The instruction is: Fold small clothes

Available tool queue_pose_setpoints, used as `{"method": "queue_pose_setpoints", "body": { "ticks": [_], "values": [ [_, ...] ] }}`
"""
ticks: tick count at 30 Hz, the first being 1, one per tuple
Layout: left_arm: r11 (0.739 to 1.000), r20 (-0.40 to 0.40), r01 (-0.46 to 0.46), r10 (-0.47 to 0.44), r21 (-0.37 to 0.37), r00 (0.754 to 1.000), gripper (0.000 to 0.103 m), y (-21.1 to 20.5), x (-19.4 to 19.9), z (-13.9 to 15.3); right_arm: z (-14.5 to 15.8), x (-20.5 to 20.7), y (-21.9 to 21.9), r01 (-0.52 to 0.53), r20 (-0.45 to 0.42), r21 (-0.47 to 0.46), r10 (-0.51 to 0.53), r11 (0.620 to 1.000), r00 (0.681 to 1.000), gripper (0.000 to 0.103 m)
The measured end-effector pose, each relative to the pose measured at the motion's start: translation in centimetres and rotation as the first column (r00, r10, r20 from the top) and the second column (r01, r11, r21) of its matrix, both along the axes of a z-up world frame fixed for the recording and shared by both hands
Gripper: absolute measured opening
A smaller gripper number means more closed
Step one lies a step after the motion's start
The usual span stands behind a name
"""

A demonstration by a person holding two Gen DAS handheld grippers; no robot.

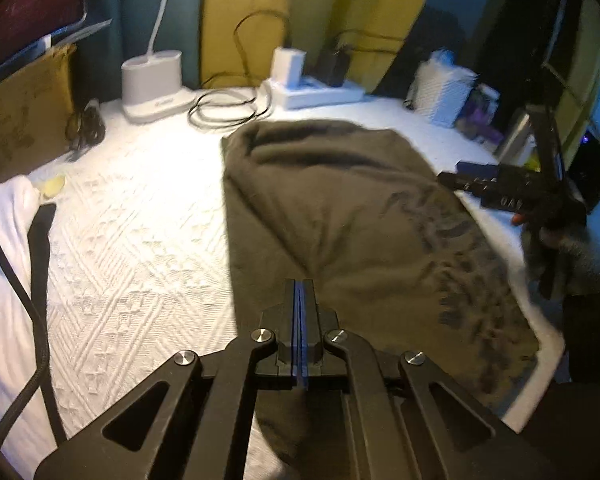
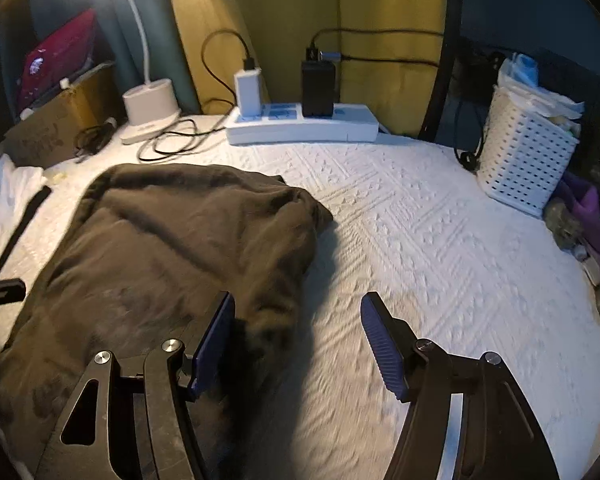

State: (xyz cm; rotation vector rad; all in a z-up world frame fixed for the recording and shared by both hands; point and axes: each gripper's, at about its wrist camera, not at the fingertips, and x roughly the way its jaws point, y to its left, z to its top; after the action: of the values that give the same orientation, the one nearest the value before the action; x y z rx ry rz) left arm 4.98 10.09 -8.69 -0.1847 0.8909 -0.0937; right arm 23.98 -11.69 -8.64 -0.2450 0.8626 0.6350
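A dark olive garment (image 1: 352, 216) lies partly folded on the white textured bedspread (image 1: 140, 216); it also shows in the right wrist view (image 2: 172, 248) at the left. My left gripper (image 1: 301, 292) is shut with its pads together, low over the garment's near part; I cannot tell whether cloth is pinched. My right gripper (image 2: 298, 320) is open, its left pad (image 2: 216, 340) at the garment's right edge and its right pad (image 2: 382, 344) over bare bedspread (image 2: 440, 260). The right gripper also shows in the left wrist view (image 1: 500, 192) at the garment's right side.
At the back stand a white lamp base (image 2: 150, 110), a power strip with chargers (image 2: 300, 124) and loose cables (image 2: 172, 140). A white basket (image 2: 528, 156) stands at the right. A white cloth with a black strap (image 1: 16, 240) lies at the left, a cardboard box (image 1: 24, 108) behind it.
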Motion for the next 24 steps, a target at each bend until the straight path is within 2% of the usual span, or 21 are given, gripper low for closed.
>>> {"method": "queue_pose_setpoints", "body": {
  "ticks": [1, 2, 3, 5, 14, 20, 24],
  "values": [
    [1.0, 0.007, 0.007, -0.007, 0.002, 1.0, 0.005, -0.4, -0.3, 0.2, 0.2, -0.6, -0.3, -0.001, -0.004, 0.006, 0.001, 1.0, 1.0, 0.067],
    [1.0, 0.01, 0.013, -0.013, -0.002, 1.0, 0.016, -0.7, -0.5, 0.3, 0.3, -1.2, -0.5, -0.006, -0.012, 0.012, 0.006, 1.0, 1.0, 0.067],
    [1.0, 0.009, 0.02, -0.02, -0.013, 1.0, 0.034, -1.1, -0.7, 0.2, 0.3, -2.0, -0.6, -0.013, -0.017, 0.013, 0.013, 1.0, 1.0, 0.067],
    [0.999, 0.009, 0.03, -0.03, -0.037, 1.0, 0.044, -1.7, -1.1, 0.0, 0.2, -3.2, -0.8, -0.017, -0.019, 0.006, 0.017, 1.0, 1.0, 0.067],
    [0.999, -0.07, 0.035, -0.038, -0.034, 0.997, 0.044, -3.4, -2.8, -2.3, -1.2, -7.1, -2.3, 0.003, -0.053, -0.005, -0.003, 1.0, 0.999, 0.068],
    [0.999, -0.048, 0.001, -0.003, -0.038, 0.999, 0.045, -2.7, -4.3, -2.8, -2.1, -8.6, -3.0, 0.02, -0.051, -0.017, -0.021, 1.0, 0.999, 0.068],
    [1.0, -0.045, -0.004, 0.003, -0.012, 0.999, 0.045, -2.8, -5.0, -2.9, -2.2, -9.2, -3.9, 0.039, -0.048, -0.006, -0.039, 0.999, 0.998, 0.071]
  ]
}}
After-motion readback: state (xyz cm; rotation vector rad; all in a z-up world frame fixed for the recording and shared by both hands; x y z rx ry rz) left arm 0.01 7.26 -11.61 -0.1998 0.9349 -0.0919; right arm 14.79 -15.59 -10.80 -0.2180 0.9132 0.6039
